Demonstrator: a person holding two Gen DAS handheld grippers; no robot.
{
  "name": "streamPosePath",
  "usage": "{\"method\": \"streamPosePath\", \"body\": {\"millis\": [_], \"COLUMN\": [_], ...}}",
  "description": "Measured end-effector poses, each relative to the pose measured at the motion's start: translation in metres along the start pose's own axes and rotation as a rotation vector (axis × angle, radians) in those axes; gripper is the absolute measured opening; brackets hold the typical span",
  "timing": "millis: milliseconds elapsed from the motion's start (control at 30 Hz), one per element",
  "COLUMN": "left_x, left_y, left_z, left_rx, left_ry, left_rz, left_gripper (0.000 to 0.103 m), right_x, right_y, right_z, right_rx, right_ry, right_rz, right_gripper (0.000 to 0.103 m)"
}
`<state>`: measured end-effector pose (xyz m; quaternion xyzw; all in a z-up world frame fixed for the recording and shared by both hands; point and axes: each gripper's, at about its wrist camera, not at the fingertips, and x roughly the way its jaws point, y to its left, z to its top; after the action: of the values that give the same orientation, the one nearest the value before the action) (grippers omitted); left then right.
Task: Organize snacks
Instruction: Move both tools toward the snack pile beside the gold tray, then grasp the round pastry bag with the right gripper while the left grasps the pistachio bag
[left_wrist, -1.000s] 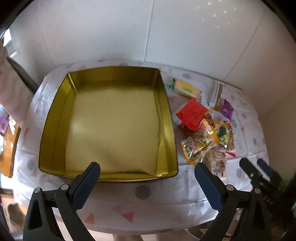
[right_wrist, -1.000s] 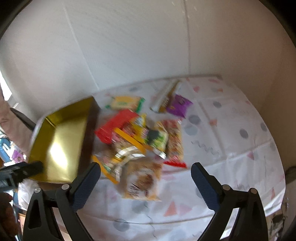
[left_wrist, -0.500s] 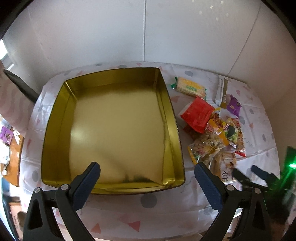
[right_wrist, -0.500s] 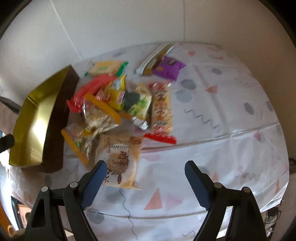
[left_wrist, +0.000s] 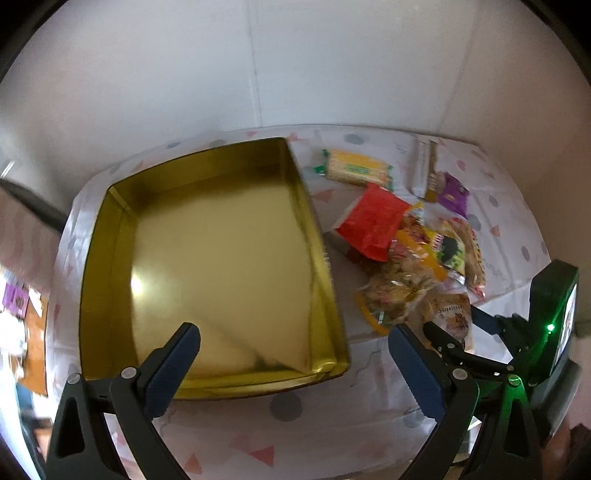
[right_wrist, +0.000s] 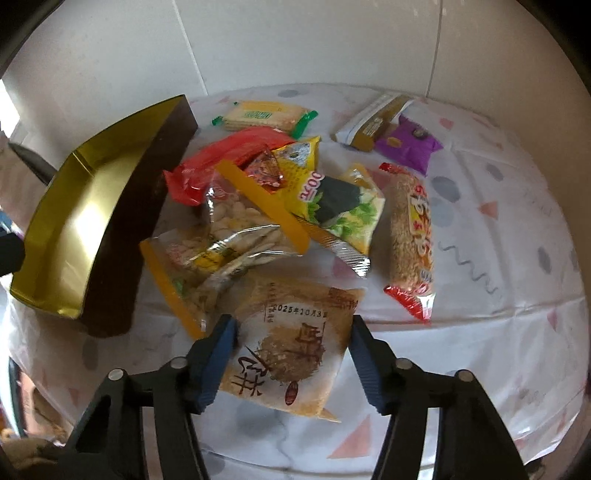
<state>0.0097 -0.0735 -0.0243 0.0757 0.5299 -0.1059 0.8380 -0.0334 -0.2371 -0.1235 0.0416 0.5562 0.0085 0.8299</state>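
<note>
Right gripper (right_wrist: 291, 354), closing, straddles crinkly tan square packet (right_wrist: 295, 343).

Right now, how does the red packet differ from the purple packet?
The red packet is larger and sits in the snack pile next to the gold tin; the purple packet is smaller and lies apart from the pile, beside a white-and-gold packet. Both lie on the patterned tablecloth.
</note>
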Motion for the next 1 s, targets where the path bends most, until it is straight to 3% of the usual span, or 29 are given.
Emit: {"method": "streamPosePath", "body": {"millis": [267,400,533,700,800,900,1000], "left_x": [0.030,0.056,0.074,0.086,0.092,0.101,0.106], "left_y": [-0.057,-0.081,-0.097,-0.110,-0.116,-0.116,-0.111], "left_z": [0.016,0.022,0.023,0.021,0.017,0.013,0.008], "left_rx": [0.182,0.254,0.304,0.367,0.397,0.388,0.368], "left_ry": [0.037,0.078,0.109,0.120,0.117,0.138,0.129], "left_rz": [-0.062,-0.062,-0.060,-0.034,-0.025,-0.023,-0.035], "left_gripper": [0.102,0.102,0.091,0.086,0.076,0.061,0.058], "right_x": [-0.012,-0.012,-0.010,-0.011,-0.011,-0.012,-0.013], "right_y": [-0.059,-0.088,-0.094,-0.096,-0.096,-0.096,-0.095], "right_z": [-0.016,-0.024,-0.026,-0.031,-0.032,-0.034,-0.034], "right_rx": [0.158,0.278,0.293,0.282,0.276,0.272,0.270], "right_ry": [-0.022,-0.027,-0.040,-0.063,-0.068,-0.069,-0.069], "right_rz": [-0.012,0.044,0.061,0.077,0.081,0.077,0.074], "right_gripper": [0.058,0.058,0.057,0.057,0.057,0.057,0.057]}}
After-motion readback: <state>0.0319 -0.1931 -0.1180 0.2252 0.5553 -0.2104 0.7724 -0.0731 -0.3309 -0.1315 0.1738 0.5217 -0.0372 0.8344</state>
